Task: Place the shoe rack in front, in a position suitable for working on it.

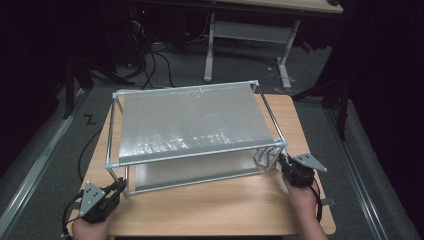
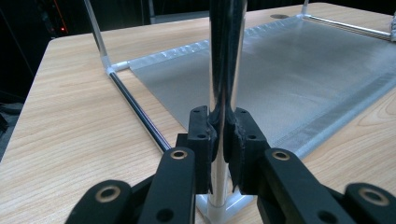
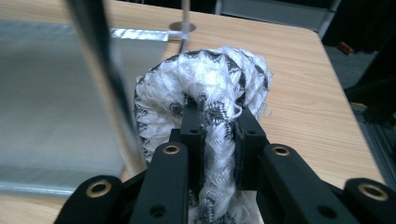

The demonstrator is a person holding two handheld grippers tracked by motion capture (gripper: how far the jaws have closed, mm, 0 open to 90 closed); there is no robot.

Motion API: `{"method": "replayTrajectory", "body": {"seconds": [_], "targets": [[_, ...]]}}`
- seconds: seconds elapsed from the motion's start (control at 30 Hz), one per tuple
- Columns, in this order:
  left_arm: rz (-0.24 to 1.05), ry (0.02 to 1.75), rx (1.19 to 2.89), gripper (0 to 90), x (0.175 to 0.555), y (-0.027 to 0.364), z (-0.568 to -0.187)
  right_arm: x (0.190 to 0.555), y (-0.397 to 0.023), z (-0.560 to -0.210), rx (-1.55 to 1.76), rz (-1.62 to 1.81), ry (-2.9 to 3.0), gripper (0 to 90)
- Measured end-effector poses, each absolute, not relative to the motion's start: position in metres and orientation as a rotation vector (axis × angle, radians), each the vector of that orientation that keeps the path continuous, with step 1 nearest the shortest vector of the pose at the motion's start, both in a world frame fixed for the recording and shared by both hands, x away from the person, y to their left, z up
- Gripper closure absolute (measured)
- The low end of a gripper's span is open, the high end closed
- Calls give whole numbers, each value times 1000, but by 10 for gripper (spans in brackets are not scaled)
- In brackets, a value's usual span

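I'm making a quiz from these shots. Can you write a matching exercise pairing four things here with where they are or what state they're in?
Things:
1. left gripper
2. right gripper
3. rack
4. table

Places or states:
A. stands on the table, two mesh shelves
B. shut on an upright metal post at the rack's near left corner
C. wooden top, bears the rack
D. shut on a white and black fuzzy cloth by the rack's near right corner

Pairs: 1-B, 2-D, 3-A, 4-C
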State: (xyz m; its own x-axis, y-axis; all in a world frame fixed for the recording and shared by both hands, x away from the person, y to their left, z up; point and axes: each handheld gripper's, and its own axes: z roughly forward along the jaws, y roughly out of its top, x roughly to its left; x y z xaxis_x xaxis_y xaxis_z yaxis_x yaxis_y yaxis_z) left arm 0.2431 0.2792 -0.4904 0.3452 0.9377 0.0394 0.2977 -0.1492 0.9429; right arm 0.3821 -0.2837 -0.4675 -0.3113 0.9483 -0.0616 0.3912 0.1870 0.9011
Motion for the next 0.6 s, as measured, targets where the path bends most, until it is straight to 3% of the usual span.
{"method": "replayTrajectory", "body": {"seconds": [0.6], "targets": [[836, 1141, 1652, 803, 245, 276, -490, 374, -280, -466, 1203, 1111, 1848, 794]]}}
